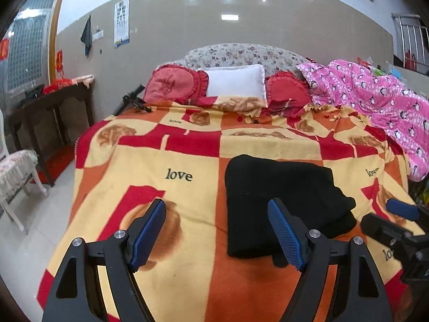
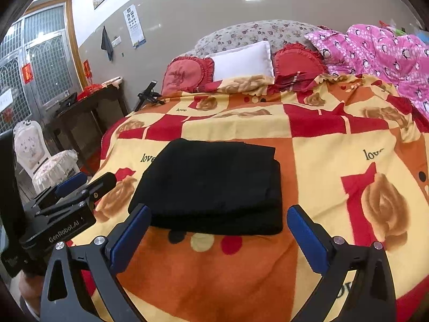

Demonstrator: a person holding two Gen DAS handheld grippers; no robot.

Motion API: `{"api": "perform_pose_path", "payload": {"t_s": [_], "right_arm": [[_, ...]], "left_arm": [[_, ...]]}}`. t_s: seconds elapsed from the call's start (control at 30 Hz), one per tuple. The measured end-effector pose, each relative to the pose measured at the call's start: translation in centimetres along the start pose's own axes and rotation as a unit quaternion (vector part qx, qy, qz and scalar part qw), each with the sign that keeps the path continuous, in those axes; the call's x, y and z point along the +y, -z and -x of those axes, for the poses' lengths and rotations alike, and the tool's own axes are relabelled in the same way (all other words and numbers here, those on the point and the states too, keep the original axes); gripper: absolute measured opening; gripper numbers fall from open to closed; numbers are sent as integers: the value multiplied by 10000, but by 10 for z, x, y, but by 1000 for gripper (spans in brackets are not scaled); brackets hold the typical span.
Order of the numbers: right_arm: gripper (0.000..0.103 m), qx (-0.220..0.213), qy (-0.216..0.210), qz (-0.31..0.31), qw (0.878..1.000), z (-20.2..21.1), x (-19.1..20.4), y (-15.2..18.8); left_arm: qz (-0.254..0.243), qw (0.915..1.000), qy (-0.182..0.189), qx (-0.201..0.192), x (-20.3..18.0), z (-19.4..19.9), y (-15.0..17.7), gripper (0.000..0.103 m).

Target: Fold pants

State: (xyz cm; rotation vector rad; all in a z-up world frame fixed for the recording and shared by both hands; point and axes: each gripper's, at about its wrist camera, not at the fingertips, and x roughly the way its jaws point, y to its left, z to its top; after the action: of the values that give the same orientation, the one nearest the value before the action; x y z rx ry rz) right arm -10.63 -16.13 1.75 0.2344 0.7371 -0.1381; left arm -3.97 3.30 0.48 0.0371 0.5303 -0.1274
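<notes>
The black pants point(image 1: 284, 196) lie folded into a thick rectangle on the bed's patterned blanket point(image 1: 171, 161); they also show in the right wrist view point(image 2: 211, 187). My left gripper point(image 1: 217, 230) is open and empty, above the blanket just left of and before the pants. My right gripper point(image 2: 218, 230) is open and empty, hovering just before the pants' near edge. The right gripper's body shows at the right edge of the left wrist view point(image 1: 402, 222). The left gripper's body shows at the left of the right wrist view point(image 2: 67, 201).
Red heart cushions point(image 1: 174, 86) and a white pillow point(image 1: 236, 83) sit at the bed's head. A pink quilt point(image 1: 375, 102) is heaped at the right. A black tripod point(image 1: 134, 102) lies at the far left corner. A dark side table point(image 1: 51, 107) and a white chair point(image 1: 16, 171) stand left.
</notes>
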Motion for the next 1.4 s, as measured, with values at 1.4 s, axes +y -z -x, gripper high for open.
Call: {"api": "perform_pose_path", "payload": {"t_s": [1.4], "right_arm": [[102,248,46,315,9992,-8,18,3]], "left_arm": [[-77,9999,68,-36,7,1,10,81]]}}
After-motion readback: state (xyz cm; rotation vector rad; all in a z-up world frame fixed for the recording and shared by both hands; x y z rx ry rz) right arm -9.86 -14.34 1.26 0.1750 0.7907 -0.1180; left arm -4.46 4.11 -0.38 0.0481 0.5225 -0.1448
